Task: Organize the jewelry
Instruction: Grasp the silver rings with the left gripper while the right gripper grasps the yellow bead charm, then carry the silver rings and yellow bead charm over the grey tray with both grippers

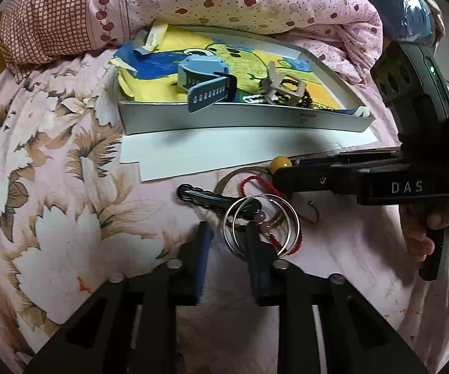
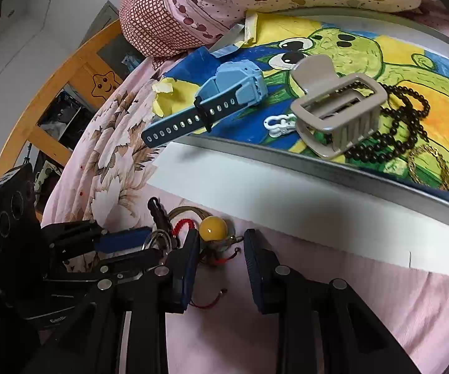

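A shallow white box (image 1: 243, 121) with a frog drawing holds a blue watch (image 1: 204, 79), a beige hair claw (image 1: 282, 87), black beads (image 2: 402, 131) and a gold chain (image 2: 442, 168). In front of it on the bed lie silver bangles (image 1: 262, 226), a black hair clip (image 1: 202, 198), a red cord (image 1: 255, 184) and a yellow bead (image 1: 281, 164). My left gripper (image 1: 227, 237) is open, with its right finger inside the bangles. My right gripper (image 2: 221, 243) is open around the yellow bead (image 2: 213, 229) and also shows in the left wrist view (image 1: 290, 171).
The pink flowered bedsheet (image 1: 53, 187) lies all around. A rolled pink quilt (image 1: 240, 0) sits behind the box. A white lid or card (image 2: 286, 205) lies under the box's front. A yellow wooden bed frame (image 2: 53, 93) stands at the left.
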Motion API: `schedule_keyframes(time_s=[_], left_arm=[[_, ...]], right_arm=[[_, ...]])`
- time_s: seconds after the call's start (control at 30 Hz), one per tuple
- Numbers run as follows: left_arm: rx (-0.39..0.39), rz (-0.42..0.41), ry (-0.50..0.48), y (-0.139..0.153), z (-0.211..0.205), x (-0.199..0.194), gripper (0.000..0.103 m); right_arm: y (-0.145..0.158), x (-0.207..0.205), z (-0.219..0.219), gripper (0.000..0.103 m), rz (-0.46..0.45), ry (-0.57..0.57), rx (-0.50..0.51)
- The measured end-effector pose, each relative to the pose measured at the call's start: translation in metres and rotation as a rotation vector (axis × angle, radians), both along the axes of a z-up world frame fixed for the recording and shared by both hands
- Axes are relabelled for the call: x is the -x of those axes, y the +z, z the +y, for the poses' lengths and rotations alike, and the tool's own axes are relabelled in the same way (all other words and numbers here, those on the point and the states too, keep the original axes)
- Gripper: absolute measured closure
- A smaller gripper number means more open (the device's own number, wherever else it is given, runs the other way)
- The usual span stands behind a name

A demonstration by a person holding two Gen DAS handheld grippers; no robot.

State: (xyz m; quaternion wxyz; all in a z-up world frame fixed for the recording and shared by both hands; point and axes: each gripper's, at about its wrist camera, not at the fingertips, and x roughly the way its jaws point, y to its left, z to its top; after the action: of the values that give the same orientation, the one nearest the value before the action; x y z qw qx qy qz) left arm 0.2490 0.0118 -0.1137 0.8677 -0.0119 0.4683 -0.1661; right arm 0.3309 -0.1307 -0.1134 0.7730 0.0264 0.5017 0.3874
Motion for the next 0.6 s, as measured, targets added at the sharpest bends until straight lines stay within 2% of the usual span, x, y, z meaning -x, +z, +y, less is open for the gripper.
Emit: schedule_keyframes(time_s=[0.1,0.17,0.37,0.6], left_arm=[[-0.003,0.008,0.024,-0.001,0.003,-0.001,0.098],[0.017,0.025,0.048,0.0,0.009,-0.001,0.1],[0.042,0.045,0.107,0.006,0.018,0.012,0.1],[0.073,0.034,0.139,0.02,0.02,0.037,0.101]], right_arm=[[0.001,0.001,0.001,0.081,-0.01,0.005,-0.005],[0.002,0.005,-0.001,0.082,-0.015,-0.007,-0.009],[0.011,0.018,-0.029,0.082,-0.019,-0.092,-0.053],[0.036,0.041,-0.068,0.082,-0.08,-0.208,-0.098]])
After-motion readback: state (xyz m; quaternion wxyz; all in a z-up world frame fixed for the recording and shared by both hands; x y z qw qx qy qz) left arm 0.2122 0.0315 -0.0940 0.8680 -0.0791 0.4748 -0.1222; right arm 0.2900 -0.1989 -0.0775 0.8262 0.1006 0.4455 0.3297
